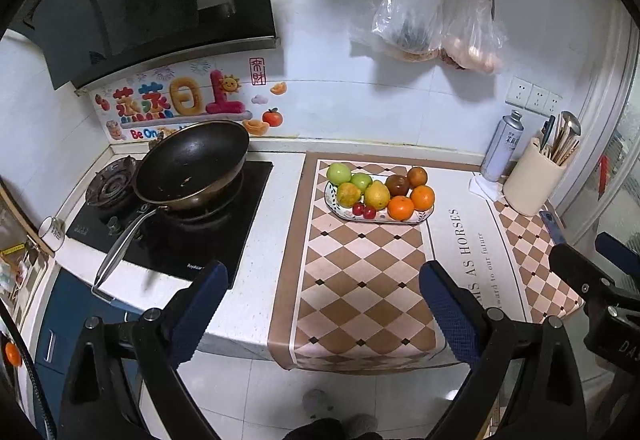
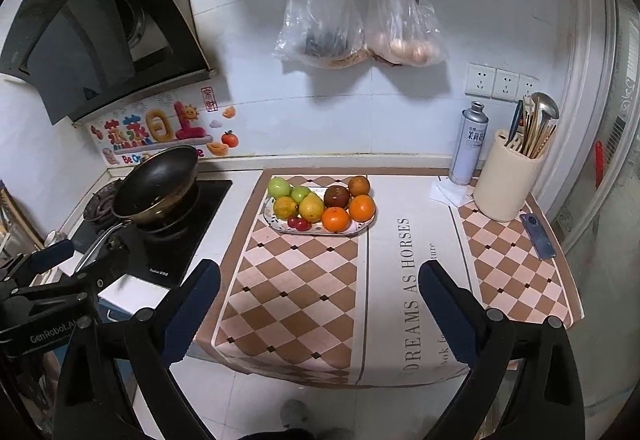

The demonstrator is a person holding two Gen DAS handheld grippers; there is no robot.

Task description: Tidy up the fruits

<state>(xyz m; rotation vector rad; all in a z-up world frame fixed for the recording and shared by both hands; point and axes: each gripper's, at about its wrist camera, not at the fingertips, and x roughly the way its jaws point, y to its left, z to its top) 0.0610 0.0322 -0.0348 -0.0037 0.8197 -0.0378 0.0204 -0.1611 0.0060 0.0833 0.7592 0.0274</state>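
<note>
The mat (image 2: 384, 280) beside the stove (image 2: 168, 240) reads "DREAMS AS HORSES"; the left gripper (image 2: 24, 292) body nearby reads "GenRobot.AI".

Open checkered mat (image 2: 296, 280) is presented before the fruit plate (image 2: 276, 226), while side access is bounded by the pan (image 2: 160, 184) leftward and the utensil holder (image 2: 508, 184) rightward.

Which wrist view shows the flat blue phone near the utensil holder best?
The right wrist view: the flat blue phone lies fully visible on the checkered mat, right of the cream utensil holder. In the left wrist view, the right gripper hides most of it, leaving one end.
</note>
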